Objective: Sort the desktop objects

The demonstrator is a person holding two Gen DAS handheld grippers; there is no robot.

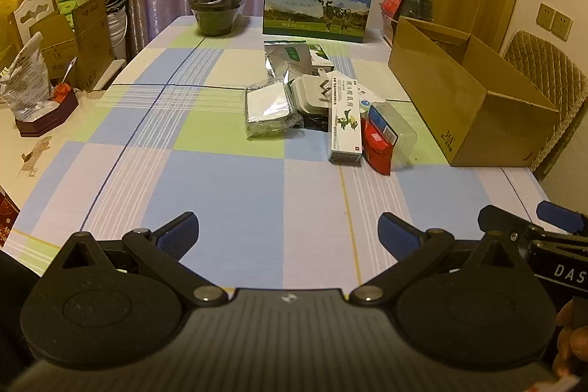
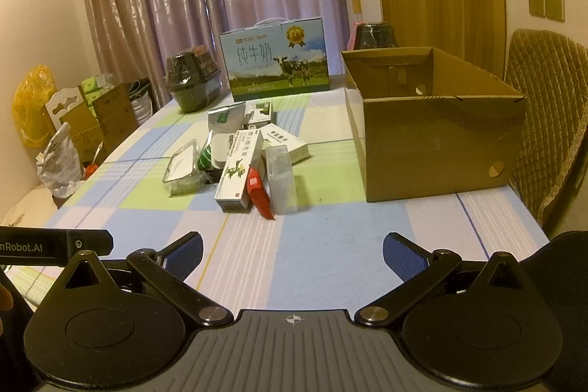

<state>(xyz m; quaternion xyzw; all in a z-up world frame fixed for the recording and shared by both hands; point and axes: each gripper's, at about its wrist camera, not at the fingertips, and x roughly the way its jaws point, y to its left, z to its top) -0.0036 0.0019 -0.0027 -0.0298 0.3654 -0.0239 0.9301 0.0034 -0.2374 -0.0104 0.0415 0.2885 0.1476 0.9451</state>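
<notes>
**Both grippers hover apart, pile untouched**

The left gripper [image 1: 288, 230] and right gripper [image 2: 292, 250] hang spread wide and empty over the table's near edge; the clutter [image 2: 242, 157] sits mid-table, just beside the open cardboard box [image 2: 433, 135] at the right edge, likely its destination; the milk carton [image 1: 318, 2] at the far edge reads "PURE MILK"; one tool reads "nRobot.AI".

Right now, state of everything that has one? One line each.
left gripper: open, holding nothing
right gripper: open, holding nothing
cardboard box: open top, inside not visible
milk carton: upright, closed
long white box: lying flat in the pile
red packet: leaning on the clear plastic case
</notes>
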